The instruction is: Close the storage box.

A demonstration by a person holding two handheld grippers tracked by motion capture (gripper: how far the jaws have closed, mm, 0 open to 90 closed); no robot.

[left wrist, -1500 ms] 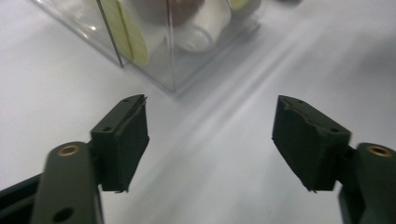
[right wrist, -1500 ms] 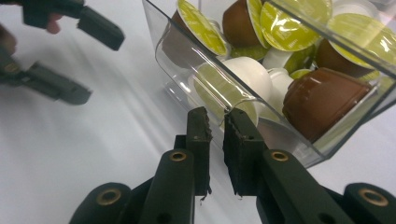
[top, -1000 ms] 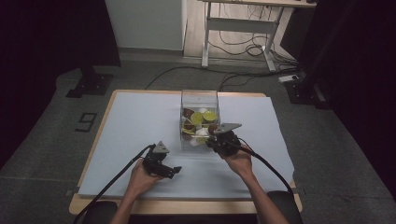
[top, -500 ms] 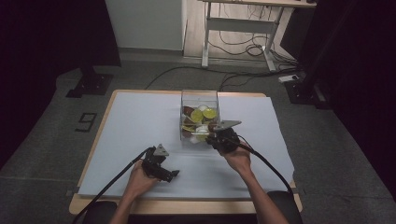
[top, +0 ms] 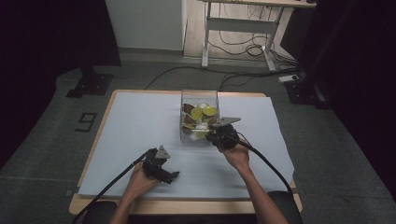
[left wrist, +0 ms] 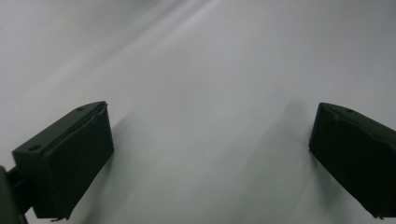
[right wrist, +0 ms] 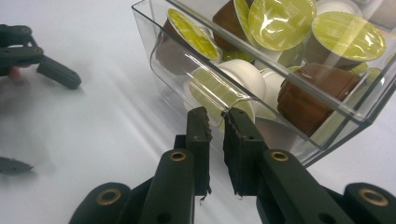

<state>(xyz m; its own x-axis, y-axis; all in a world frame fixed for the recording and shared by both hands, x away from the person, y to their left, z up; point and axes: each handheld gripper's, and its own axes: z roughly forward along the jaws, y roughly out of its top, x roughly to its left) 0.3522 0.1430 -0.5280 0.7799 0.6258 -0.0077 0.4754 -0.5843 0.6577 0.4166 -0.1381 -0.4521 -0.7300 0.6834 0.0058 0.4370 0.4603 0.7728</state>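
Both my hands sit almost as before. My right gripper (right wrist: pixel 215 122) is nearly shut at the front wall of the clear box (top: pixel 199 95) of coffee pods (right wrist: pixel 276 21), gripping nothing I can see. My left gripper (top: pixel 161 169) rests wide open on the white sheet (top: pixel 140 121).

Dim room, grey carpeted floor (top: pixel 51 121). Wooden table (top: pixel 187 205) under a pale blue sheet (top: pixel 135 121). Beyond, a white wall panel (top: pixel 144 23), a light-framed desk (top: pixel 243 28) with tangled cables (top: pixel 238 46) beneath. Black stand base (top: pixel 88 84) far left, dark curtains (top: pixel 42 42) both sides.
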